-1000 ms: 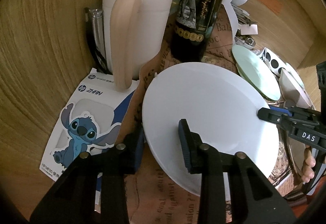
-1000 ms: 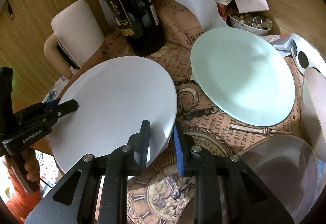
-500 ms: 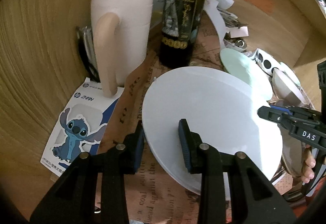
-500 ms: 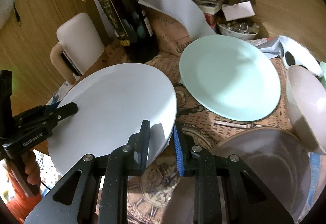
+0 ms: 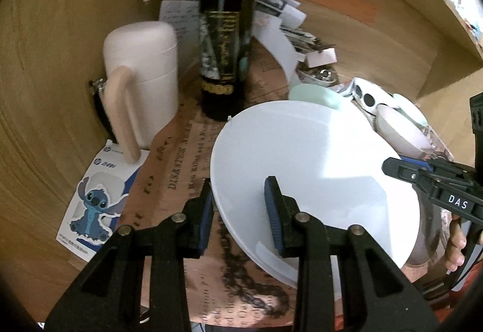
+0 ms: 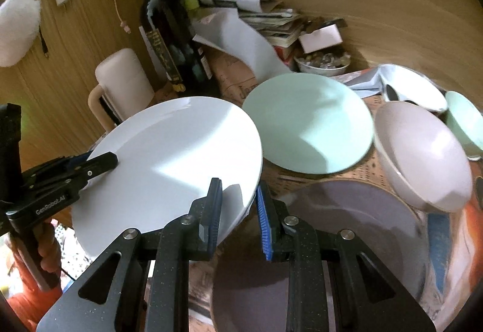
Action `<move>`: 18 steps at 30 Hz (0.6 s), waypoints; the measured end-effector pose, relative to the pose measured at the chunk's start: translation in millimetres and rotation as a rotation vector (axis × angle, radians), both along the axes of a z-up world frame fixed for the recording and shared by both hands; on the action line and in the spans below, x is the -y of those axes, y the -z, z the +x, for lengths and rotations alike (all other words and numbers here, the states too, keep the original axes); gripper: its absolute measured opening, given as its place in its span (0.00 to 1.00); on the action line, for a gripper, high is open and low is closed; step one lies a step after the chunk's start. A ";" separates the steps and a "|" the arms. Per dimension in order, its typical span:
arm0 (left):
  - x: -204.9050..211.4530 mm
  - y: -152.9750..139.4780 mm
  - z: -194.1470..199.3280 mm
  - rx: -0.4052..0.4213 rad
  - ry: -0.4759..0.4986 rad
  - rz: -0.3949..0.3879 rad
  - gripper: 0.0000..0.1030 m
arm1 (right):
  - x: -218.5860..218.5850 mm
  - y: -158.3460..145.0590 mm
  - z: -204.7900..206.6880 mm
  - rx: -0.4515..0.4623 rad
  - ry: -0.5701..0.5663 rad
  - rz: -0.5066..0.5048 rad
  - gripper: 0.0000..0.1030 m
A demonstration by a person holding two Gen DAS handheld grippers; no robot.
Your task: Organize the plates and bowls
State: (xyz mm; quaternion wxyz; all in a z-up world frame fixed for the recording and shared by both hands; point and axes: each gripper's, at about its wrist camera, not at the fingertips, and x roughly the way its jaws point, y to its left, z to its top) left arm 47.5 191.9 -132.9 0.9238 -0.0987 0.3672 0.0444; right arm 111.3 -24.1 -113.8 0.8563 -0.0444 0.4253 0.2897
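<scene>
A large white plate (image 5: pixel 317 169) hangs tilted above the newspaper-print cloth (image 5: pixel 181 157), held from both sides. My left gripper (image 5: pixel 238 196) is shut on its left rim, one finger over the plate and one under. My right gripper (image 6: pixel 238 193) is shut on the opposite rim of the white plate (image 6: pixel 169 163). Each view shows the other gripper at the far rim: the right gripper (image 5: pixel 401 166), the left gripper (image 6: pixel 99 161). On the cloth lie a mint plate (image 6: pixel 308 126), a grey plate (image 6: pixel 347 226), a pale pink bowl (image 6: pixel 422 154) and a mint bowl (image 6: pixel 465 123).
A dark wine bottle (image 5: pixel 225 39) and a cream jug (image 5: pixel 142 84) stand behind the plate. A cartoon sticker pack (image 5: pixel 96 205) lies at the left. Stacked papers (image 6: pixel 271 21), a small dish of trinkets (image 6: pixel 323 63) and a spotted white bowl (image 6: pixel 413 84) crowd the back.
Both grippers have risen and drawn back with the white plate between them. The bottle, jug and other dishes now look farther away, and more of the right-hand bowls shows.
</scene>
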 end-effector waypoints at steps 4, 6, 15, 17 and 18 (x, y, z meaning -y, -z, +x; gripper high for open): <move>14.2 -4.9 0.0 0.007 0.021 0.005 0.32 | 14.7 -4.2 -5.1 0.010 0.018 0.009 0.20; 21.9 -5.9 0.1 0.010 0.033 0.009 0.32 | 23.4 -6.2 -8.1 0.016 0.029 0.014 0.20; 58.2 -9.1 -1.8 0.019 0.080 0.028 0.32 | 61.5 -11.1 -22.4 0.033 0.073 0.040 0.20; 66.2 -9.6 -2.8 0.020 0.093 0.031 0.32 | 69.0 -11.5 -25.4 0.036 0.084 0.042 0.20; 70.1 -9.5 -3.2 0.021 0.098 0.032 0.32 | 73.0 -11.6 -26.7 0.038 0.089 0.043 0.20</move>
